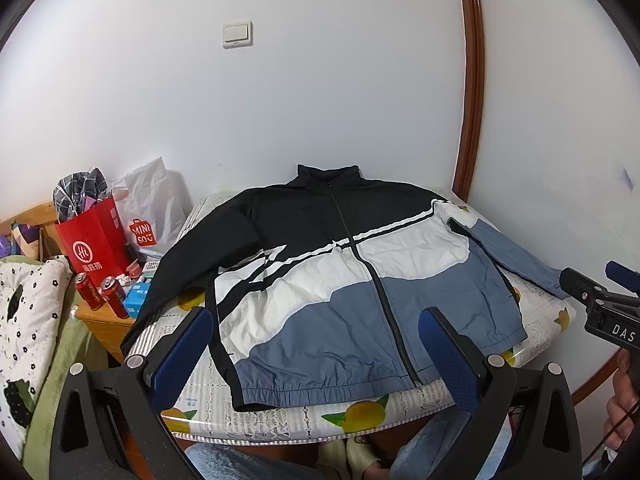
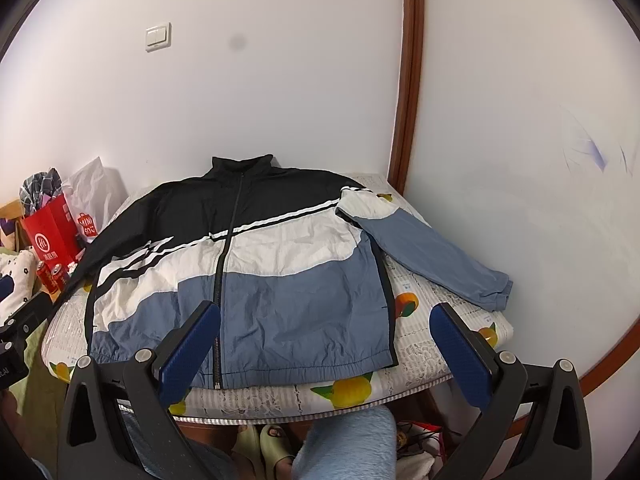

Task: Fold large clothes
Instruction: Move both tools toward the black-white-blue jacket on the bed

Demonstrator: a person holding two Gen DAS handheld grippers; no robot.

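A small table covered with a lemon-printed plastic cloth (image 1: 360,412) stands against a plain white wall (image 1: 320,100), where a white double light switch (image 1: 237,34) is mounted and a reddish-brown wooden door frame (image 1: 472,80) runs up on the right. To the left, a wooden bedside cabinet (image 1: 104,320) carries two red drink cans (image 1: 100,292), a red paper shopping bag (image 1: 96,240) and a white plastic Miniso bag (image 1: 156,208).

The black, white and blue zip-up windbreaker jacket (image 2: 248,264) lies flat and zipped on the table, collar towards the wall, both sleeves spread outward; the blue sleeve reaches the table's right edge.

The left gripper (image 1: 316,344) hovers above the jacket's hem, blue-padded fingers (image 1: 184,352) spread wide, holding nothing. The right gripper (image 2: 324,340) hovers likewise near the hem, fully spread and empty.
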